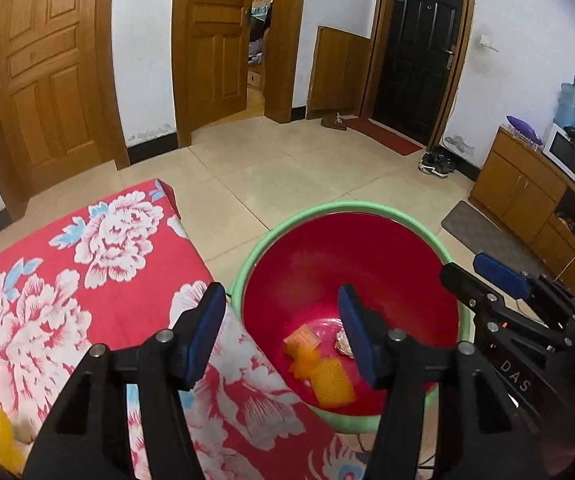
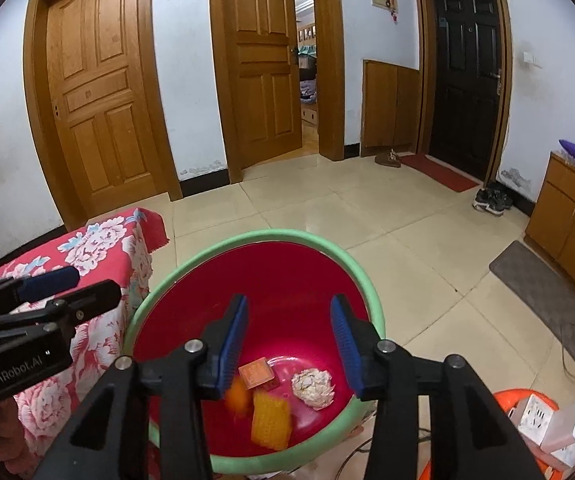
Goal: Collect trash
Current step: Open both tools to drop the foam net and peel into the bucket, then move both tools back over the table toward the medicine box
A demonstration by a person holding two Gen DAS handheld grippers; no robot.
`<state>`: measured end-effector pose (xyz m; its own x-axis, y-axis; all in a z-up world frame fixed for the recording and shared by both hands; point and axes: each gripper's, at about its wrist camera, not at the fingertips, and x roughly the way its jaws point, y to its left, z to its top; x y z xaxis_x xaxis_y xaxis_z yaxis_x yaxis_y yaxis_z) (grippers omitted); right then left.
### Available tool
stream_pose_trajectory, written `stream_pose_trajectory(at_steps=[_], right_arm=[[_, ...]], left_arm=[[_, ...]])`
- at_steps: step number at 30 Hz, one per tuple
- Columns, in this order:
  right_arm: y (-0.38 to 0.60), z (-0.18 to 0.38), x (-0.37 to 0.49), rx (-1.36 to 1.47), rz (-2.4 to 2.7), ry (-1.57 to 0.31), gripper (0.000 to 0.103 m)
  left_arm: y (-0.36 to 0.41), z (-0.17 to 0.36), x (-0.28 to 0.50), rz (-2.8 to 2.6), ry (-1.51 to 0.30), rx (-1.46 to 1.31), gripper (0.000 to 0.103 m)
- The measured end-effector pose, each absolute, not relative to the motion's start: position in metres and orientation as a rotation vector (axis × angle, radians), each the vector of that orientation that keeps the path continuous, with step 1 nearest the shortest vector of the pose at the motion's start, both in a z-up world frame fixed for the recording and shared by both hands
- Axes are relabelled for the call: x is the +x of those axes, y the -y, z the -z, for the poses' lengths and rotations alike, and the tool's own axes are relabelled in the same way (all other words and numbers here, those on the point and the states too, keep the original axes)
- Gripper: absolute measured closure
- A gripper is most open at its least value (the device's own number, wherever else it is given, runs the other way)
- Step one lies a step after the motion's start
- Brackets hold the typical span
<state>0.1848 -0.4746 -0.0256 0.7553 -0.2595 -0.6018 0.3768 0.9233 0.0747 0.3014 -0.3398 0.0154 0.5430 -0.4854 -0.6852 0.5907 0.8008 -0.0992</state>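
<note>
Left wrist view
Left gripper [image 1: 283, 316]: jaws apart, nothing between the pads.
Bucket [image 1: 367, 280]: red, green-rimmed, below and ahead of the fingers, beside the floral cloth [image 1: 87, 280].
Trash: orange box [image 1: 302, 338], orange pieces [image 1: 333, 384] and a crumpled wad [image 1: 343, 344] on the bucket floor.
Right gripper [image 1: 483, 270]: right of the bucket.

Right wrist view
Right gripper [image 2: 287, 308]: jaws apart, empty, over the bucket [image 2: 307, 272].
Trash: orange box [image 2: 256, 374], crumpled wad [image 2: 313, 387], orange pieces [image 2: 270, 420] beneath the fingers.

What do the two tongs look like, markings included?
Both are matte black plastic linkage tongs with silver pivot pins and ribbed blue pads. The left tongs carry white "GenRobot.AI" lettering on the body, seen from the right wrist. The right tongs show "DAS". No sleeves or cables visible on them.
</note>
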Motion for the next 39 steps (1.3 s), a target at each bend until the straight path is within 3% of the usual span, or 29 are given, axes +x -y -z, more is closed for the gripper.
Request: stream_pose_trajectory(at_steps=[16,25,27,30,39], right_arm=[[0.449,0.015,0.150,0.202,0.331,-0.635,0.054],[0.423,0.009,0.114,0.194,0.296,-0.629,0.047],[0.416,0.009,0.104,0.199,0.280,-0.629,0.046],[0.407,0.012,0.092,0.223,0.252,-0.636,0.046],[0.372,0.020,0.066,0.234,0.186,-0.658,0.045]], left_arm=[[0.314,-0.025,0.248,0.610,-0.774,0.194,0.045],[0.273,-0.026,0.206,0.595,-0.814,0.134,0.044],[0.260,-0.025,0.198,0.587,-0.819,0.114,0.042],[0.246,-0.022,0.187,0.551,-0.824,0.108,0.029],[0.215,-0.023,0.159,0.481,-0.767,0.100,0.020]])
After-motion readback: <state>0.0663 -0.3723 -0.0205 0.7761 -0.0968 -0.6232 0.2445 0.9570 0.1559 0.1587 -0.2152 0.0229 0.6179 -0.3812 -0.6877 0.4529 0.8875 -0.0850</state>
